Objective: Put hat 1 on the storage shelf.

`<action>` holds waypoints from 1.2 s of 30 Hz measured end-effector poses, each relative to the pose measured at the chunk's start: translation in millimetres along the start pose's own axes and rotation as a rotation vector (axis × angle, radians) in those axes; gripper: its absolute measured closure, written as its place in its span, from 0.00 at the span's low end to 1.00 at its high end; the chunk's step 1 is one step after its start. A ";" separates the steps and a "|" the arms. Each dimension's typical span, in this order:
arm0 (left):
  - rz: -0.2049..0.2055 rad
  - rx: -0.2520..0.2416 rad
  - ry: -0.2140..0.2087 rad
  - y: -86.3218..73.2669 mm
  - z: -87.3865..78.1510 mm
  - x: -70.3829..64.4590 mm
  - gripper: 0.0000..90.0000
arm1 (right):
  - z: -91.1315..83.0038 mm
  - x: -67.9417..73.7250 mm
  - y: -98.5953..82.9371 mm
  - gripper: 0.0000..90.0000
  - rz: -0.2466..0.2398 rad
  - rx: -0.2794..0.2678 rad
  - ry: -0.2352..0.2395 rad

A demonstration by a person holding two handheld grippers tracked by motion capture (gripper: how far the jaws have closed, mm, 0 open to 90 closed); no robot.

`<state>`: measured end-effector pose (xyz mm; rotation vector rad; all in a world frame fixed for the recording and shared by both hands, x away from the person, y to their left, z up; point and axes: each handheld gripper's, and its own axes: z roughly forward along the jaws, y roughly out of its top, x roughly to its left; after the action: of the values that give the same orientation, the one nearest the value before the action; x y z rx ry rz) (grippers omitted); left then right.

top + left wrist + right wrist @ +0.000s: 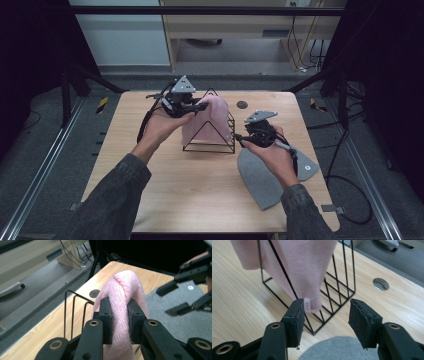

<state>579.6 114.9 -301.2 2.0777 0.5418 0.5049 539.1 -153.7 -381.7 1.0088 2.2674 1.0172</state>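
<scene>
Nearest the person, a grey cloth [262, 177] is spread flat on the desk [175, 185], and just above its far end the right tool [325, 315] is held with its jaws wide apart, nothing between them. Farther off, a pink knitted cloth [125, 290] is draped over a black wire rack [212, 137] and is pinched near its top by the closed left tool [120, 320].

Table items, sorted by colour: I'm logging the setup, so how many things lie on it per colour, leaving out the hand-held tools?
Pink: 1, the knit cloth held by the left claw and draped on the rack
Grey: 1, the felt piece
Black: 1, the wire rack
Total: 3
</scene>
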 end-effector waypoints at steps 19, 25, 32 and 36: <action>-0.008 0.071 0.014 -16.8 10.7 -10.3 0.82 | -23.5 -37.7 -32.5 0.50 0.074 0.070 -0.097; -0.017 0.075 0.021 -21.8 14.0 -15.0 0.78 | -25.2 -46.0 -38.9 0.50 0.088 0.090 -0.107; -0.030 0.042 0.018 -23.8 9.4 -18.0 0.71 | -27.4 -51.0 -43.0 0.50 0.103 0.098 -0.114; -0.032 0.027 0.035 -24.5 3.0 -21.8 0.57 | -26.0 -55.5 -45.4 0.50 0.108 0.101 -0.114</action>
<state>558.7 113.1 -326.7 2.0860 0.6049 0.5185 537.5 -228.8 -394.9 1.2121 2.2098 0.8709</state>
